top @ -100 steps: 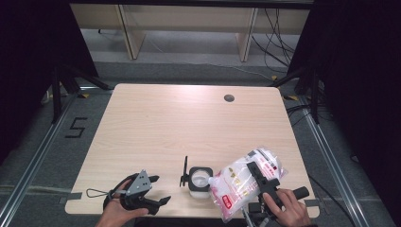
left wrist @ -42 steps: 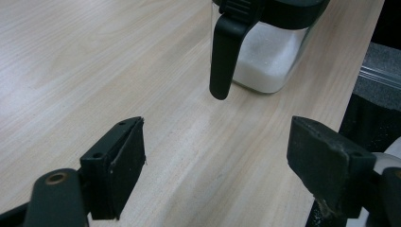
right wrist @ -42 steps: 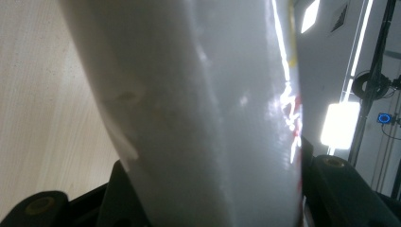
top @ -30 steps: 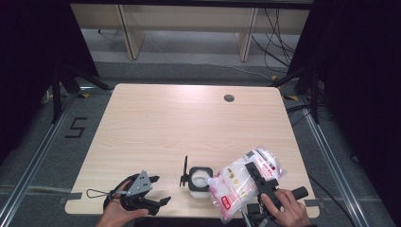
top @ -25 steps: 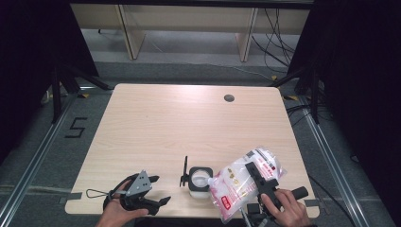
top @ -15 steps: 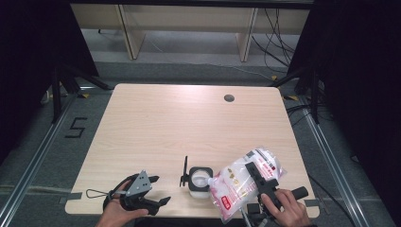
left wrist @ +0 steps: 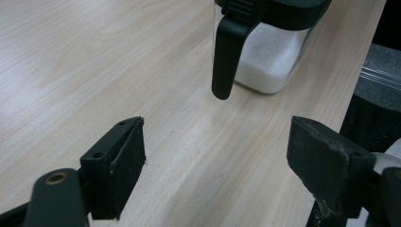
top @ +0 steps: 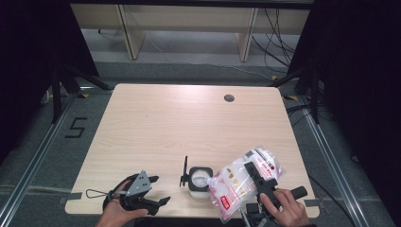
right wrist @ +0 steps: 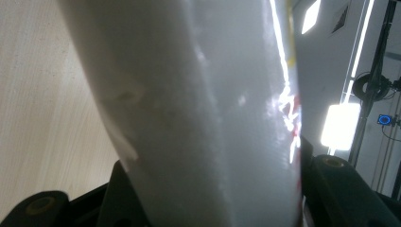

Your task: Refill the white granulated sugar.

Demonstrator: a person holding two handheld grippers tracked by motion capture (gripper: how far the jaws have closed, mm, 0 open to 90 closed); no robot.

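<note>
- The bag (top: 241, 182) of white granules is held tilted just right of the jar (top: 198, 178), its lower end beside the jar's open mouth; pouring is judged to be in hand.
- The right gripper (top: 259, 178) is clamped across the bag's middle, both jaws pressed into the film.
- The bag is judged soft, slippery and fairly heavy; its load would shift, so a grip on the full middle is preferred.
- The jar is judged rigid and breakable; its flipped-up lid (top: 185, 172) stands at the far side from the bag.
- The left gripper (top: 156, 201) is rested left of the jar, jaws spread, nothing between them.
- The table (top: 179, 123) beyond the jar is bare apart from a cable hole (top: 229, 98).
</note>
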